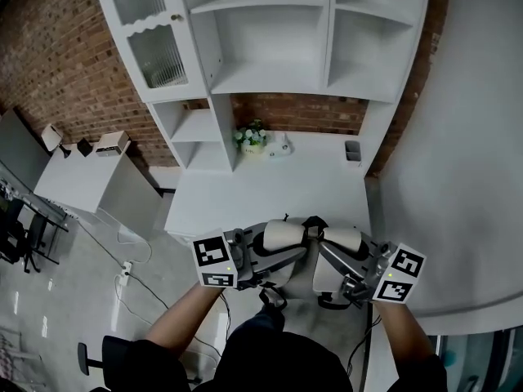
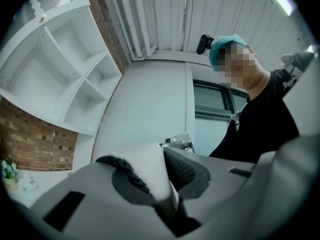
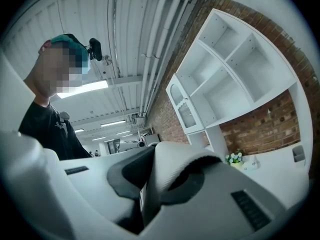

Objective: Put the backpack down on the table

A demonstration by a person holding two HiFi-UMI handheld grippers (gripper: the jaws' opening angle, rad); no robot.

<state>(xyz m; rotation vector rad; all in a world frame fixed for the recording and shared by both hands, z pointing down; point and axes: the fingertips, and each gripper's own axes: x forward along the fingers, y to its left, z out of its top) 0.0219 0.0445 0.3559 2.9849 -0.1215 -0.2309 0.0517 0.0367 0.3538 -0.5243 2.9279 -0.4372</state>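
The backpack is white, and I hold it by its two padded shoulder straps just short of the white table (image 1: 270, 194). In the head view the left strap (image 1: 282, 238) and right strap (image 1: 343, 239) bulge up between the grippers, with a dark top handle (image 1: 310, 221) between them. My left gripper (image 1: 263, 260) is shut on the left strap (image 2: 145, 169). My right gripper (image 1: 347, 274) is shut on the right strap (image 3: 172, 176). The backpack's body hangs below the straps and is mostly hidden.
A small flower pot (image 1: 252, 137), a white dish (image 1: 282, 147) and a grey pen cup (image 1: 353, 151) stand at the table's back edge under white shelves (image 1: 270, 47). A low white side table (image 1: 82, 178) stands at left. Cables run across the floor (image 1: 131, 268).
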